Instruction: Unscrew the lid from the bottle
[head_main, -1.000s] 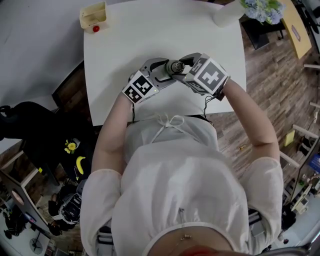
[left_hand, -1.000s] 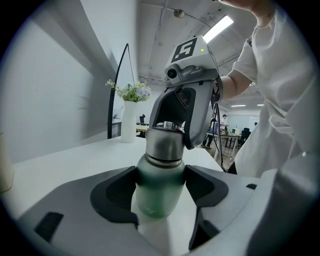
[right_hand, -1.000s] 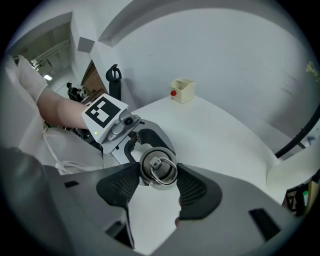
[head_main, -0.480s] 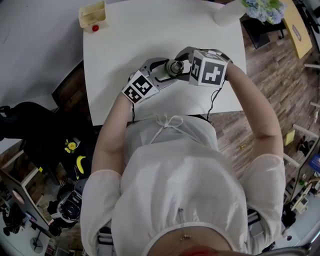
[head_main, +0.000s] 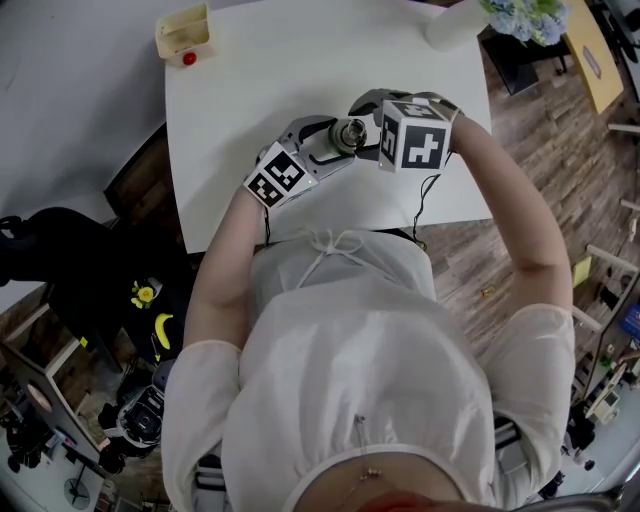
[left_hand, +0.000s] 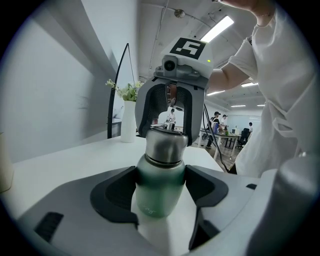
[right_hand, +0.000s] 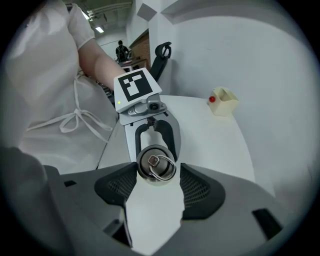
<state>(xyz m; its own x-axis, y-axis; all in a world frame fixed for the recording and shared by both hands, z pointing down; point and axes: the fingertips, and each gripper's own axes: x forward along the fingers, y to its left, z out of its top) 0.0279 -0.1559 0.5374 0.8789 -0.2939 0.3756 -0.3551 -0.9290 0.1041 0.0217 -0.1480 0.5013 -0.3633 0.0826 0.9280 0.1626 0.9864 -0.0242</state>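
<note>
Two grippers meet over the near half of the white table (head_main: 260, 70), closer to its right edge than its left. The bottle (left_hand: 156, 197) is held upright there, its green body clamped between the pads of the left gripper (left_hand: 161, 186); whether its base rests on the tabletop cannot be told. The steel lid (right_hand: 156, 164), with a wire ring lying on top, is approached from above by the right gripper (right_hand: 157, 181). That gripper's jaws are opening, with the lid between them and a thin gap showing at the right pad.

Bare tabletop is left on every side of the bottle, widest toward the far edge and the left. The near edge lies just behind the grippers, against the person's body, and the right edge is passed over by the right forearm.

A small cream box (head_main: 185, 33) with a red ball (head_main: 190, 59) beside it is set at the far left corner, and a white vase (head_main: 452, 25) of flowers (head_main: 520, 15) at the far right corner, both well apart from the bottle. A black chair (head_main: 60, 250) stands off the table's left side.
</note>
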